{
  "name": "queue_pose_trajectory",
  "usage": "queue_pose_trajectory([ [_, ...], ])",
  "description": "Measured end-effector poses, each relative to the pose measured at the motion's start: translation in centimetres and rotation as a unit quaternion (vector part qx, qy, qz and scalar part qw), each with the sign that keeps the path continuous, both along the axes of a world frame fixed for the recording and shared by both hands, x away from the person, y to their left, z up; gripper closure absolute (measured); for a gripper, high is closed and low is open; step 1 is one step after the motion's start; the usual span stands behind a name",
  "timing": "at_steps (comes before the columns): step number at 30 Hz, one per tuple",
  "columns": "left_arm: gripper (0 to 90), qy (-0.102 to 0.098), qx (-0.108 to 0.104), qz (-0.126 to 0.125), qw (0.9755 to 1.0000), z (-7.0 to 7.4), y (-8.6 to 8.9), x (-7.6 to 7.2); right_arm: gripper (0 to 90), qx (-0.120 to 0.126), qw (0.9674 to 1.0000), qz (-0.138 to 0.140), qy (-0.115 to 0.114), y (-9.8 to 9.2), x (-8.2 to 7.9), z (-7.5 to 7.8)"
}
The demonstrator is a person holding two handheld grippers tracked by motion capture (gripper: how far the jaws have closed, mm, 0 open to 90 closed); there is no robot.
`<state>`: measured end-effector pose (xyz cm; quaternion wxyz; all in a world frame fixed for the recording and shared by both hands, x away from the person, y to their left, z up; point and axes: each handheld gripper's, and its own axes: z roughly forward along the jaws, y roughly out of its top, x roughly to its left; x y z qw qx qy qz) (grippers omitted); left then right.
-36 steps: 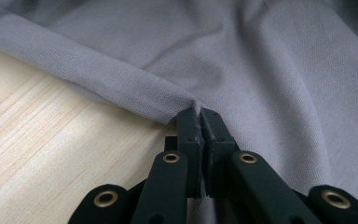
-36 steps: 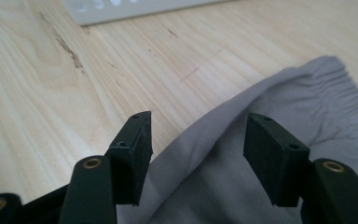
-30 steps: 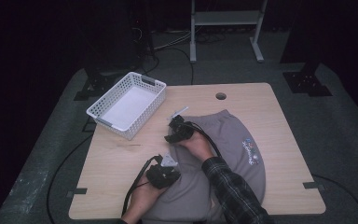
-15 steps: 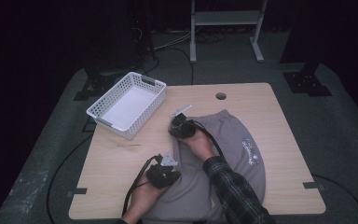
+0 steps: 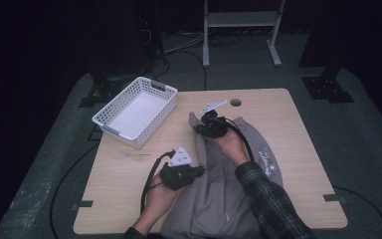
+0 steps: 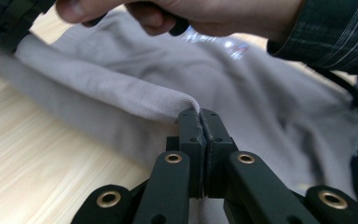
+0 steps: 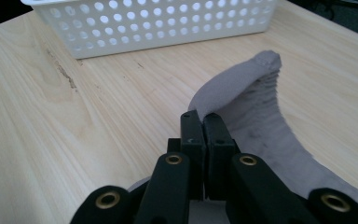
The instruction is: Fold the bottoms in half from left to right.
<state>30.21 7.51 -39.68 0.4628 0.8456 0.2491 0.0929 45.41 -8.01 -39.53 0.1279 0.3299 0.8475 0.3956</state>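
Observation:
A grey sweatshirt (image 5: 258,144) with a small printed logo lies on the wooden table (image 5: 129,174). My left gripper (image 5: 200,171) is at its left edge, shut on a fold of the grey cloth (image 6: 261,84); in the left gripper view the jaws (image 6: 199,115) pinch that fold tight. Farther up the same edge, my right gripper (image 5: 196,128) is shut on the hem. The right gripper view shows its jaws (image 7: 199,119) closed on the cloth (image 7: 256,107), whose corner curls upward. Both pinched parts are raised off the table. A plaid-sleeved right hand (image 6: 191,14) shows above the fold.
A white perforated basket (image 5: 104,122) stands on the table's far left corner, close to the right gripper's side (image 7: 168,28). A round cable hole (image 5: 236,102) sits at the far edge. Black cables trail off the left front. Metal shelf legs (image 5: 206,59) stand behind the table.
Both hands have risen, lifting the sweatshirt's left edge off the table. The right gripper moved a little away from the person, and its jaws came together on the hem.

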Motion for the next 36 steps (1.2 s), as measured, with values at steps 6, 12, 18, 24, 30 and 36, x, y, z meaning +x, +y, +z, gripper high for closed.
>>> queue_pose_trajectory([
  [6, 88.7, 0.009, -0.004, -0.03, 0.9995, -0.4, -3.9, 0.3, 87.9, -0.005, 0.9999, -0.015, -0.006, -3.5, -0.7, 0.8],
  [12, 88.6, 0.038, 0.017, -0.051, 0.9978, -2.5, -7.8, 1.2, 87.8, -0.015, 0.999, -0.041, 0.008, -7.2, -0.9, -1.0],
  [18, 88.6, 0.061, 0.07, -0.062, 0.9938, -5.4, -10.8, 1.8, 87.8, -0.04, 0.9964, -0.066, 0.036, -9.5, -0.9, -4.2],
  [24, 88.6, 0.077, 0.107, -0.064, 0.9892, -7.0, -11.4, 1.8, 87.8, -0.07, 0.9938, -0.069, 0.052, -10.0, -1.0, -6.9],
  [30, 88.6, 0.085, 0.113, -0.057, 0.9882, -6.9, -10.8, 2.0, 87.9, -0.075, 0.9942, -0.065, 0.039, -9.5, -1.1, -7.0],
  [36, 88.6, 0.088, 0.127, -0.047, 0.9869, -6.7, -8.6, 2.3, 87.9, -0.079, 0.9947, -0.061, 0.027, -7.9, -1.1, -7.1],
])
